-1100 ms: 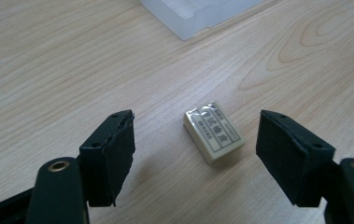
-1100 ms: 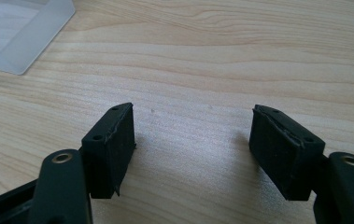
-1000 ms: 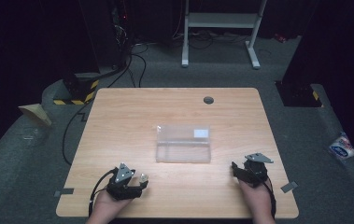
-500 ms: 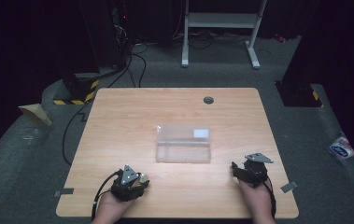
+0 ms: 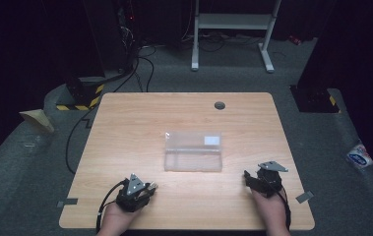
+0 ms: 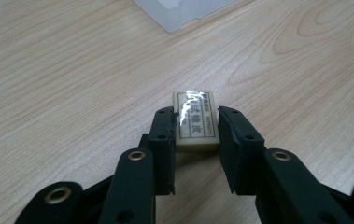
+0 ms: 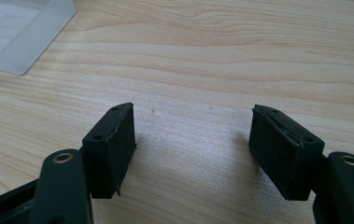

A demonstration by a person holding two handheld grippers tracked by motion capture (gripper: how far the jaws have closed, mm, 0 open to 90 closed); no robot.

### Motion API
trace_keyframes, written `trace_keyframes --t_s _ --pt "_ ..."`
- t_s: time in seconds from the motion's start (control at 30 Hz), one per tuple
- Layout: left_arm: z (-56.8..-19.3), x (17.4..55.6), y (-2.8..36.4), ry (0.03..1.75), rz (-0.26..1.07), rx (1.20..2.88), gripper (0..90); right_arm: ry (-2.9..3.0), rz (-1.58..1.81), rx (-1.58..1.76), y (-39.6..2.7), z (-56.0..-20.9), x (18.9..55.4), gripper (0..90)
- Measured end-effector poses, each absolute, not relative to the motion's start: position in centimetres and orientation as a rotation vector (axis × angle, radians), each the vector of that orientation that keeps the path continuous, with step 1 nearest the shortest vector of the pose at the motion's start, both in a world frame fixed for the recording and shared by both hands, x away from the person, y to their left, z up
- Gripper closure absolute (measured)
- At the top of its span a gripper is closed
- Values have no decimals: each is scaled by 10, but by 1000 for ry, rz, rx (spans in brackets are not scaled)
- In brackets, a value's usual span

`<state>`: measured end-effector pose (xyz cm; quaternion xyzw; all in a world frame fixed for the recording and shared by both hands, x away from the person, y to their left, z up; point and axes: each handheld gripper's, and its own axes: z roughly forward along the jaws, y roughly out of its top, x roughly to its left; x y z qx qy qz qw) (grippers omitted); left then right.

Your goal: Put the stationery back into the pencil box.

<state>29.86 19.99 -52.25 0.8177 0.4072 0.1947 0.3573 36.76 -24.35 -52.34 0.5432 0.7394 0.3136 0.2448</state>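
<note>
Left gripper (image 6: 195, 128) is clamped on a small cream eraser (image 6: 194, 120) with a printed label, both jaws pressing its sides, low over the wooden table (image 5: 125, 128) near its front edge. It sits in front of and left of the clear plastic box (image 5: 193, 151) at the table's middle. Right gripper (image 7: 191, 140), in front of and right of that box, has its jaws spread wide with nothing between them.
</note>
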Motion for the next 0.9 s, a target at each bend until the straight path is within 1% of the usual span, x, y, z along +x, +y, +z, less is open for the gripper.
trace_keyframes --t_s 0.57,0.9 --pt "-519 298 202 1036 541 2094 682 2019 857 1483 -244 -523 368 313" --pt "-514 301 201 1029 524 2064 685 2021 858 1481 -243 -523 367 313"
